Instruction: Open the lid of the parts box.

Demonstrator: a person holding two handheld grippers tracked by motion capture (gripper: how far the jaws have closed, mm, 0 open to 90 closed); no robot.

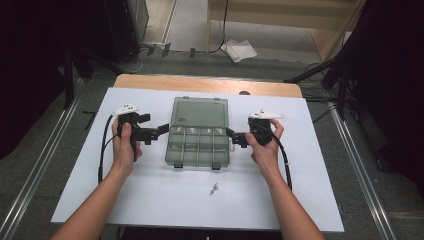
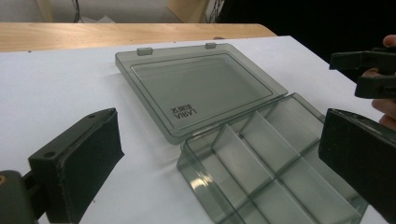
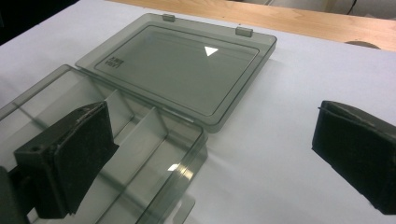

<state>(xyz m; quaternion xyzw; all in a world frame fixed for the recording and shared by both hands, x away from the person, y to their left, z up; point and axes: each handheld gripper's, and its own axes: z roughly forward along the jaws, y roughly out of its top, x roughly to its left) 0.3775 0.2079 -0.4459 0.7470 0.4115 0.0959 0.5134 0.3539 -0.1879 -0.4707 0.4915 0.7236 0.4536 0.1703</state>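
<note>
Two grippers flank one smoky compartment box, its lid flat open toward 12 o'clock. Left gripper, jaws apart, sits at the box's 9 o'clock; right gripper, jaws apart, at 3. One small metal piece lies at 6, on open white table.

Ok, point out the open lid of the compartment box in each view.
High view: the lid lies flat at centre, behind the box's divided tray.
Left gripper view: the lid sits at upper centre, with the tray at lower right.
Right gripper view: the lid sits at upper centre, with the tray at lower left.
Shared landmark: the two latch tabs on the lid's far edge.
</note>
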